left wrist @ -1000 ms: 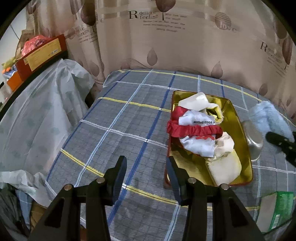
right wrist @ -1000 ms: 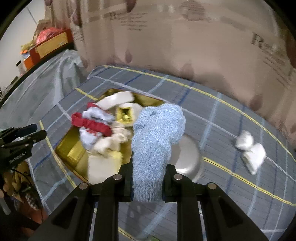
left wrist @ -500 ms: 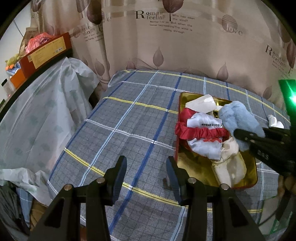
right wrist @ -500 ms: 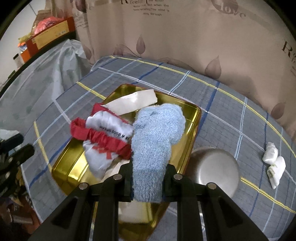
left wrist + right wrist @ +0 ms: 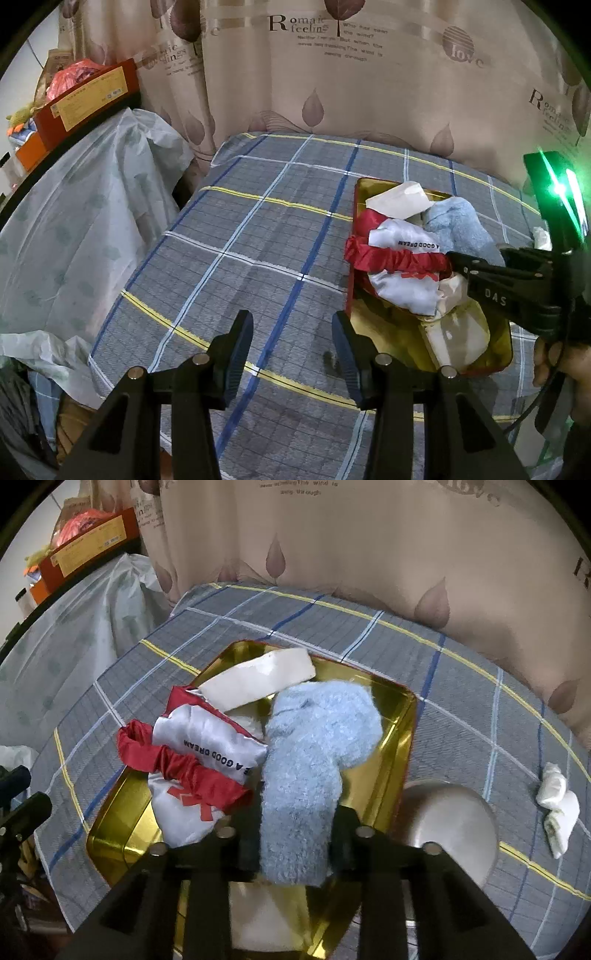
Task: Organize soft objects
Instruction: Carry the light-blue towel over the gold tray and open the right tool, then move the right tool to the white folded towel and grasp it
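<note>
My right gripper (image 5: pixel 295 834) is shut on a fluffy light-blue sock (image 5: pixel 314 753) and holds it over the gold tray (image 5: pixel 400 734). The sock's far end rests on the pile in the tray. The tray also holds a white and red "A GOOD DREAM" pouch (image 5: pixel 199 760) and a white flat piece (image 5: pixel 258 681). In the left wrist view the blue sock (image 5: pixel 458 225) lies in the tray (image 5: pixel 352 295) with the right gripper (image 5: pixel 480 269) over it. My left gripper (image 5: pixel 291 343) is open and empty above the checked cloth, left of the tray.
A metal bowl (image 5: pixel 450 819) stands upside down right of the tray. Small white socks (image 5: pixel 557 808) lie further right. The grey checked cloth (image 5: pixel 240 258) covers the table. A plastic-covered heap (image 5: pixel 74 221) and an orange box (image 5: pixel 85 99) stand left. A curtain hangs behind.
My right gripper has carried the blue sock leftward from beside the bowl to over the tray and lowered it onto the pile. The left gripper has stayed open, shifting slightly.
</note>
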Demonstrator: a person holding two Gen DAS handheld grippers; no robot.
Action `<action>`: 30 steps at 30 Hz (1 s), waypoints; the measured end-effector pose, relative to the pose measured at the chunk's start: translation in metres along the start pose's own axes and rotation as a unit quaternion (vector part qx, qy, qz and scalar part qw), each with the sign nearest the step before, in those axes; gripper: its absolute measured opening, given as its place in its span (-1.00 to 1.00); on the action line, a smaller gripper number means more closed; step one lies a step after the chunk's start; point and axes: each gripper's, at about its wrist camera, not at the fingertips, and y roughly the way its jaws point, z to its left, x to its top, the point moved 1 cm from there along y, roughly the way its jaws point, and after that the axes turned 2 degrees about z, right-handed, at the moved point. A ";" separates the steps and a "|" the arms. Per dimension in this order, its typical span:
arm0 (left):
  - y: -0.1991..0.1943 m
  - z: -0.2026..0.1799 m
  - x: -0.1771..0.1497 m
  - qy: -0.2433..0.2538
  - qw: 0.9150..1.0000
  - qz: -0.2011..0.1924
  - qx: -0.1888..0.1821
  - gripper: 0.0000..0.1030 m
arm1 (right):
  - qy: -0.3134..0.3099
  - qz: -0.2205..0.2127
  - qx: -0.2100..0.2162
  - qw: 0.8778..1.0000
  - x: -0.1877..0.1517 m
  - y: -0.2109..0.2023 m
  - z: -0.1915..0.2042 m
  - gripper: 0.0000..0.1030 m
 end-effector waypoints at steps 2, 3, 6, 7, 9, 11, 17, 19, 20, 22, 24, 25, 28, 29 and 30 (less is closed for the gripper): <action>-0.001 -0.001 0.000 0.000 1.000 0.000 -0.002 -0.12 | 0.001 -0.003 0.001 1.000 0.000 -0.004 -0.001 -0.20; -0.002 -0.002 0.000 0.001 1.000 -0.001 -0.003 -0.12 | 0.001 -0.006 0.002 1.000 0.000 -0.007 -0.001 -0.14; -0.005 -0.005 0.000 0.004 1.000 -0.004 -0.006 -0.12 | 0.000 -0.012 0.003 1.000 -0.001 -0.016 -0.001 0.11; -0.006 -0.006 -0.001 0.006 1.000 -0.005 -0.006 -0.12 | -0.001 -0.017 0.001 1.000 -0.002 -0.021 0.000 0.18; -0.008 -0.009 -0.001 0.009 1.000 -0.007 -0.010 -0.12 | -0.002 -0.022 0.004 1.000 -0.004 -0.028 0.002 0.29; -0.009 -0.012 -0.002 0.010 1.000 -0.007 -0.012 -0.12 | 0.000 -0.022 0.011 1.000 -0.006 -0.038 0.004 0.29; -0.011 -0.018 -0.003 0.019 1.000 -0.009 -0.011 -0.12 | 0.010 -0.031 0.044 0.998 -0.019 -0.072 0.006 0.30; -0.009 -0.020 -0.003 0.022 1.000 -0.006 -0.011 -0.12 | 0.016 -0.036 0.056 0.998 -0.025 -0.087 0.004 0.30; -0.008 -0.021 -0.004 0.022 1.000 -0.005 -0.011 -0.12 | 0.018 -0.038 0.058 0.997 -0.028 -0.094 0.003 0.31; -0.008 -0.023 -0.005 0.023 1.000 -0.004 -0.013 -0.12 | 0.018 -0.047 0.060 0.997 -0.035 -0.112 0.001 0.31; -0.008 -0.023 -0.005 0.024 1.000 -0.005 -0.014 -0.12 | 0.019 -0.053 0.054 0.997 -0.042 -0.131 -0.006 0.31; -0.009 -0.024 -0.005 0.025 1.000 -0.006 -0.013 -0.12 | 0.019 -0.058 0.052 0.997 -0.046 -0.141 -0.010 0.32; -0.009 -0.026 -0.006 0.026 1.000 -0.006 -0.011 -0.12 | 0.017 -0.070 0.024 0.997 -0.059 -0.172 -0.029 0.37; -0.009 -0.026 -0.006 0.027 1.000 -0.006 -0.012 -0.12 | 0.016 -0.072 0.012 0.997 -0.063 -0.180 -0.036 0.40; -0.009 -0.027 -0.006 0.028 1.000 -0.006 -0.012 -0.12 | 0.017 -0.073 0.000 0.997 -0.066 -0.187 -0.045 0.44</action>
